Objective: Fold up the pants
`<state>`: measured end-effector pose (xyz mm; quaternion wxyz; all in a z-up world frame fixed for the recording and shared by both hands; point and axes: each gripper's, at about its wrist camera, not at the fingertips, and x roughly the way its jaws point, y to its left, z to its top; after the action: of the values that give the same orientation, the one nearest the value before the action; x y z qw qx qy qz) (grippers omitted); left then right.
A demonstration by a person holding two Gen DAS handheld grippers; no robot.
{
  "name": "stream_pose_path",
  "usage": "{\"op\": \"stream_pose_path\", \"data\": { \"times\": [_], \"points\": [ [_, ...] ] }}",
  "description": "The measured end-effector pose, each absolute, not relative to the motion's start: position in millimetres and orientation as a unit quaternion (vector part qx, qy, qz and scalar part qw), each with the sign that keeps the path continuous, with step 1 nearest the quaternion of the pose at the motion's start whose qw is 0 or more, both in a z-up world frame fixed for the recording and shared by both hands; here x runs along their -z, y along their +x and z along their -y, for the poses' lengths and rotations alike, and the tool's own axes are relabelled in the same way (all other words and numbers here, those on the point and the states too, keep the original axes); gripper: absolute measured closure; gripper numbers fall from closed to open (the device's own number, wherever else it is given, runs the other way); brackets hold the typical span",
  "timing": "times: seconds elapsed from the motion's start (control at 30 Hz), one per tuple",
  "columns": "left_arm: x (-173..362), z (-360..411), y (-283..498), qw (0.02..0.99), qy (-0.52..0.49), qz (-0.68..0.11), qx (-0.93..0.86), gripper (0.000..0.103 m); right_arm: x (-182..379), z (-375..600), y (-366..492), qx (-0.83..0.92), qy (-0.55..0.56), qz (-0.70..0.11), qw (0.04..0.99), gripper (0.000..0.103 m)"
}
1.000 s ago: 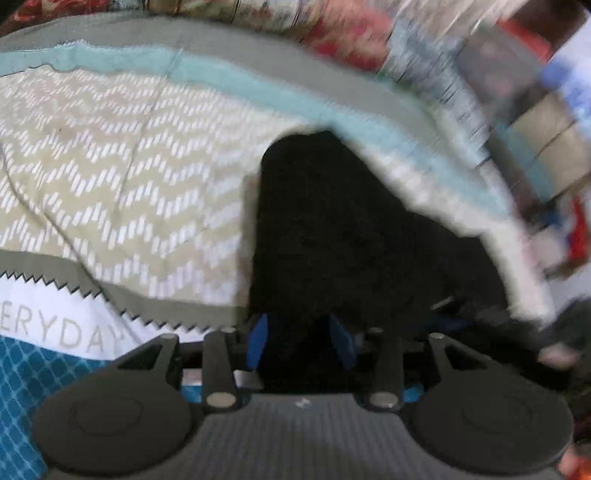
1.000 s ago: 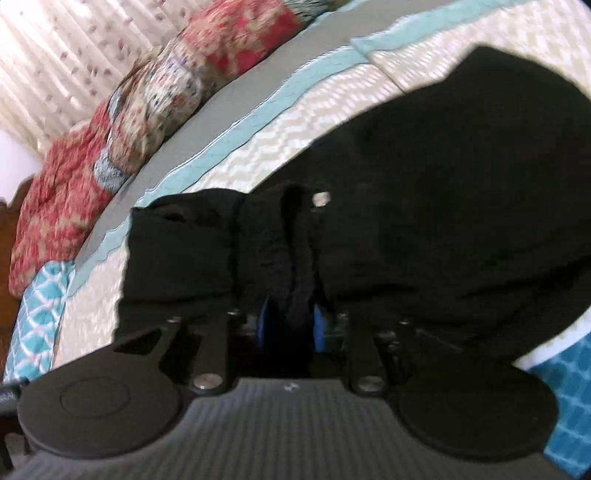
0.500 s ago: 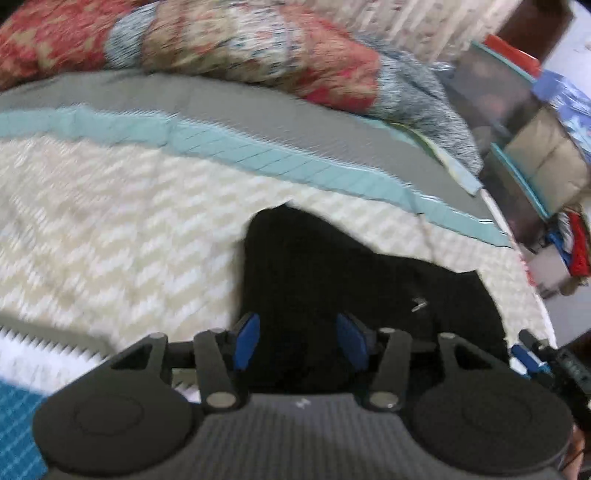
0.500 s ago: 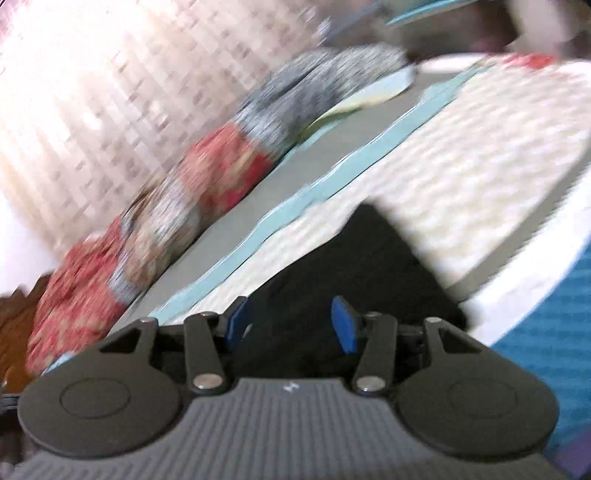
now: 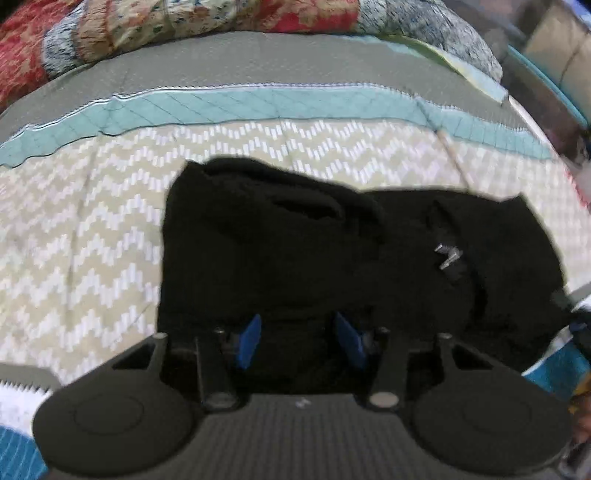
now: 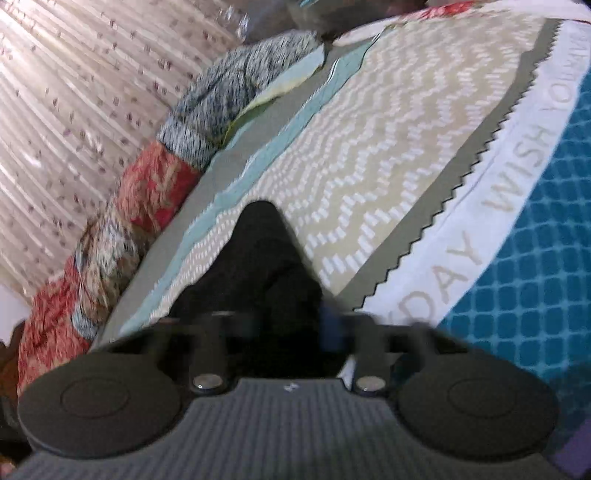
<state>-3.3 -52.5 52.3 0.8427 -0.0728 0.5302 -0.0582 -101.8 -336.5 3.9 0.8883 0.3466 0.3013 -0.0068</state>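
Lying bunched on the bed (image 5: 92, 236), the black pants (image 5: 295, 251) sit on the chevron panel, nearer the bed's near edge than the pillows (image 5: 207, 18) at its far side. They read as soft, limp cloth: light, not fragile, sure to sag and crumple when lifted, so they should be taken by a doubled edge or corner, likely the waistband end near the metal drawstring tips (image 5: 448, 255), and not by the loose middle.

The left gripper (image 5: 299, 341) stands spread, blue pads apart with black cloth between them; no pinch shows. The right gripper (image 6: 284, 328) is blurred; its jaws have just been closing, with cloth in front of them, but I cannot tell whether they pinch it.

To the left of the pants the bed is bare and flat, good room for laying out and smoothing. To their right, in the left view, the bed's edge is close, with clutter beyond, so a dragged fold could slip off there. The lettered border (image 6: 517, 192) lies just beside the pants in the right view.
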Motion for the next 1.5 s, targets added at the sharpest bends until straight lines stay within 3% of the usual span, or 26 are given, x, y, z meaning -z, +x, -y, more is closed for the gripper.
{"op": "stream_pose_path", "data": {
  "times": [0.1,0.17,0.23,0.33,0.5,0.53,0.57,0.6,0.63,1.0,1.2,1.3,1.4,1.47,1.5],
  "points": [
    [-97,53,-7,0.86,-0.121,-0.486,0.092,0.044,-25,320,-110,-0.023,0.32,-0.279,0.905,0.086],
    [-118,72,-3,0.869,-0.111,-0.469,0.116,0.019,-40,300,-113,-0.048,0.288,-0.261,0.92,0.086],
    [-130,101,4,0.871,-0.084,-0.461,0.148,0.007,-53,277,-115,-0.072,0.245,-0.244,0.935,0.087],
    [-136,151,16,0.863,-0.035,-0.47,0.181,0.002,-62,239,-118,-0.1,0.168,-0.234,0.953,0.087],
    [-124,205,33,0.837,0.004,-0.503,0.215,0.002,-64,203,-128,-0.136,0.092,-0.226,0.96,0.088],
    [-121,209,35,0.835,0.01,-0.506,0.214,0.014,-64,200,-129,-0.142,0.081,-0.224,0.961,0.088],
    [-118,212,36,0.833,0.019,-0.509,0.214,0.054,-65,198,-130,-0.146,0.073,-0.221,0.962,0.088],
    [-115,213,36,0.829,0.023,-0.516,0.214,0.076,-67,192,-127,-0.148,0.069,-0.219,0.962,0.088],
    [-113,206,36,0.825,0.014,-0.523,0.213,0.085,-69,191,-128,-0.153,0.067,-0.218,0.962,0.088],
    [-152,64,11,0.864,-0.058,-0.471,0.171,0.085,-82,119,-117,-0.274,0.065,-0.213,0.935,0.088],
    [-101,0,6,0.857,-0.09,-0.498,0.1,0.083,-52,55,-97,-0.315,0.046,-0.279,0.906,0.086],
    [-57,-19,14,0.841,-0.109,-0.525,0.07,0.074,-26,40,-82,-0.34,0.025,-0.335,0.879,0.074],
    [-32,-31,15,0.839,-0.14,-0.522,0.059,0.058,-24,57,-74,-0.354,0.067,-0.368,0.857,0.073],
    [-32,-36,14,0.844,-0.136,-0.517,0.049,0.037,-37,77,-78,-0.359,0.102,-0.359,0.855,0.073],
    [-33,-38,13,0.844,-0.133,-0.517,0.044,0.033,-45,87,-80,-0.349,0.11,-0.348,0.863,0.073]
  ]
}}
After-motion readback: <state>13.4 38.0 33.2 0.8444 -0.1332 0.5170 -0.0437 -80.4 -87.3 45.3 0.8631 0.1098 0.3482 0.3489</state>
